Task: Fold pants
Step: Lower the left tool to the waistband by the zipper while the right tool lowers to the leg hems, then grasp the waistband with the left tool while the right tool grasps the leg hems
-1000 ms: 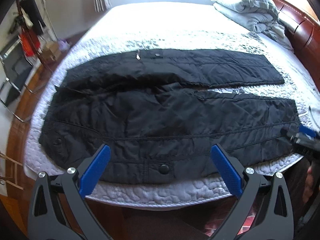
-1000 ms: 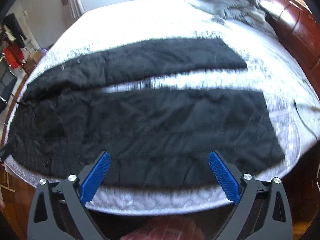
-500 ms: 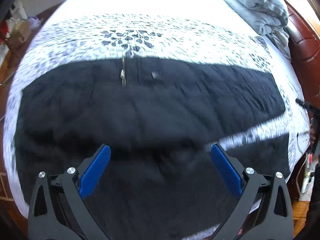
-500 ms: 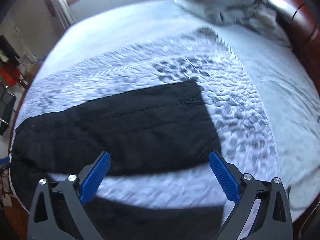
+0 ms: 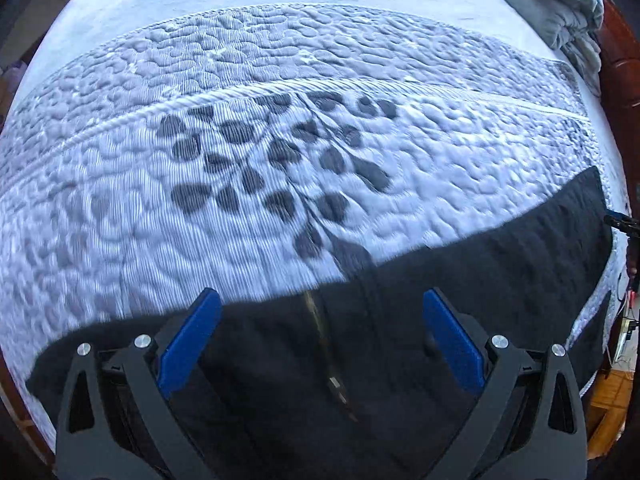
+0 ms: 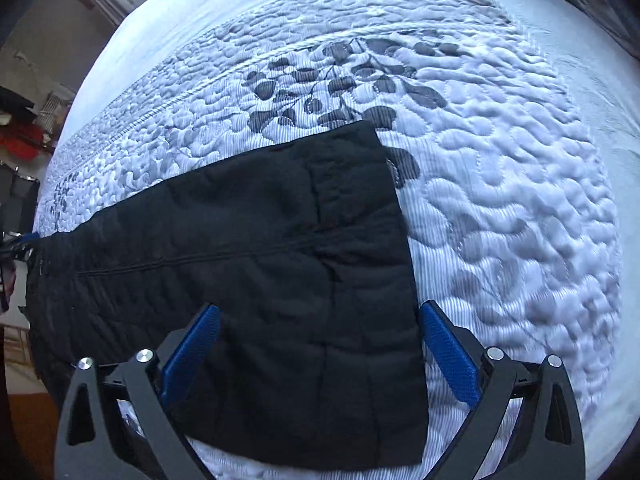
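Black quilted pants (image 5: 460, 300) lie flat on the bed. In the left wrist view my left gripper (image 5: 318, 320) is open, low over the waist end, with the zipper (image 5: 320, 336) between its blue fingers. In the right wrist view my right gripper (image 6: 318, 332) is open over the hem end of the far pant leg (image 6: 280, 248), whose cuff edge runs just inside the right finger (image 6: 448, 348). Neither gripper holds cloth. The other gripper shows small at the left edge of the right wrist view (image 6: 20, 244).
The pants rest on a white quilted bedspread (image 5: 280, 140) with a grey leaf print (image 6: 340, 80). Folded grey bedding (image 5: 568, 4) lies at the far right by the wooden headboard (image 5: 624, 80). Room clutter (image 6: 20, 132) shows beyond the bed's left edge.
Both grippers have moved forward across the bed and lower, from the near edge to the far pant leg. The left is now over the waist, the right over the cuff. Both stayed open.
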Motion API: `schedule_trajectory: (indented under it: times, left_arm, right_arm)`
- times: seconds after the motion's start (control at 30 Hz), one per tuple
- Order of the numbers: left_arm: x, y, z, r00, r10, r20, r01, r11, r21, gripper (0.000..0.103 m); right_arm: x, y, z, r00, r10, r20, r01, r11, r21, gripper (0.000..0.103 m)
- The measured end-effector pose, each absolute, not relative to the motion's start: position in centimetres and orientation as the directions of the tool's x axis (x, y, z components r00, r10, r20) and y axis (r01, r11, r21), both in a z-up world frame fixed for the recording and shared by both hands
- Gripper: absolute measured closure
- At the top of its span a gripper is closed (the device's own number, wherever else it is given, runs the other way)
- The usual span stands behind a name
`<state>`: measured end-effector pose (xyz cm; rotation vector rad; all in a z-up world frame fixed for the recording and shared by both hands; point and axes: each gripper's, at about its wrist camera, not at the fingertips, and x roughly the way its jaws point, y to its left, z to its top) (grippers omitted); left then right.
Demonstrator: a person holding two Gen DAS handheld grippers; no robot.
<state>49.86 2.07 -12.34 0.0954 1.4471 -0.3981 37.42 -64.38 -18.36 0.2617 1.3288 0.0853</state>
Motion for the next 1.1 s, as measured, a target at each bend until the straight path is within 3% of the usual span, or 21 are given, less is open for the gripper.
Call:
schedule_trajectory:
  times: [0.43, 0.47, 0.5, 0.63, 0.7, 0.9, 1.1]
  left_arm:
    - [48.0, -1.1, -15.0, -0.059, -0.219, -0.974, 0.495, 0.841, -0.219, 0.004]
    - [47.6, -1.2, -15.0, -0.054, -0.205, -0.977, 0.506, 0.838, -0.204, 0.009]
    - [47.5, -1.2, -15.1, -0.045, -0.181, -0.983, 0.512, 0.841, -0.178, 0.021]
    - [47.1, -0.3, -14.3, -0.029, -0.182, -0.983, 0.473, 0.863, -0.174, 0.050]
    - [46.8, 0.2, -14.1, -0.020, -0.174, -0.984, 0.466, 0.870, -0.164, 0.070]
    - [45.9, 1.1, -13.3, 0.020, -0.187, -0.982, 0.494, 0.856, -0.154, 0.084]
    - [44.5, 2.5, -11.7, 0.060, -0.238, -0.969, 0.495, 0.850, -0.178, 0.090]
  right_arm:
    - [37.5, -63.5, -18.4, 0.254, 0.187, -0.949, 0.048, 0.977, 0.206, 0.003]
    - [37.4, -63.4, -18.2, 0.255, 0.188, -0.948, 0.043, 0.978, 0.206, 0.003]
    - [37.4, -63.4, -18.2, 0.256, 0.188, -0.948, 0.041, 0.978, 0.205, 0.003]
    - [37.3, -63.3, -17.9, 0.258, 0.180, -0.949, 0.045, 0.979, 0.198, 0.003]
    - [37.2, -63.3, -17.5, 0.270, 0.175, -0.947, 0.045, 0.980, 0.194, 0.003]
    - [37.1, -64.1, -16.6, 0.315, 0.212, -0.925, 0.072, 0.967, 0.246, 0.003]
    - [37.7, -64.3, -15.3, 0.355, 0.198, -0.914, 0.059, 0.971, 0.233, 0.004]
